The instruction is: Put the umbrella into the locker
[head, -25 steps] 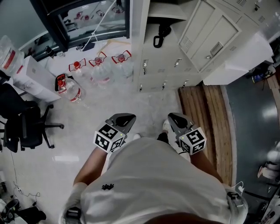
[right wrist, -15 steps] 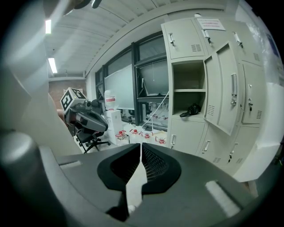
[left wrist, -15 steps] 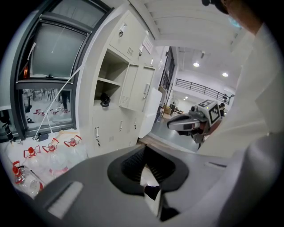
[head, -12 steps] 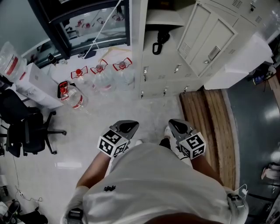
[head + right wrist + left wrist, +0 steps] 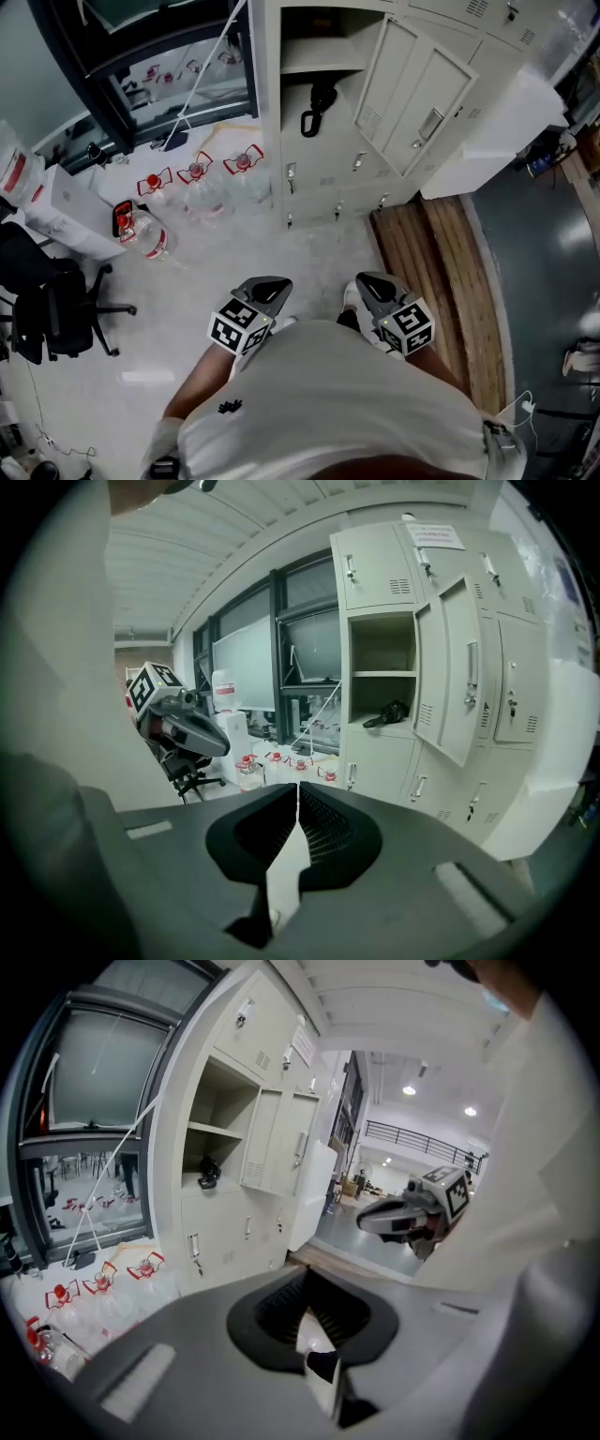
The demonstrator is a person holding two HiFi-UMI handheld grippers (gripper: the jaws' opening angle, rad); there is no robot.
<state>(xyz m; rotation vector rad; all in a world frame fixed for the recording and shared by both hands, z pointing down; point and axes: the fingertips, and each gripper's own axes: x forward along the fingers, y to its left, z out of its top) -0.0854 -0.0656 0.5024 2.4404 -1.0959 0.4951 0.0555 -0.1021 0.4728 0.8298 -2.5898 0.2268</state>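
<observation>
looks like the putting-in step is done: the umbrella point(image 5: 317, 106) lies on the shelf of the open locker point(image 5: 266, 94), well apart from both grippers down by my waist. left gripper point(image 5: 272, 282) and right gripper point(image 5: 367, 280) both have jaws pinched together, nothing in them. next i'd guess swing the door point(image 5: 417, 89) closed.
</observation>
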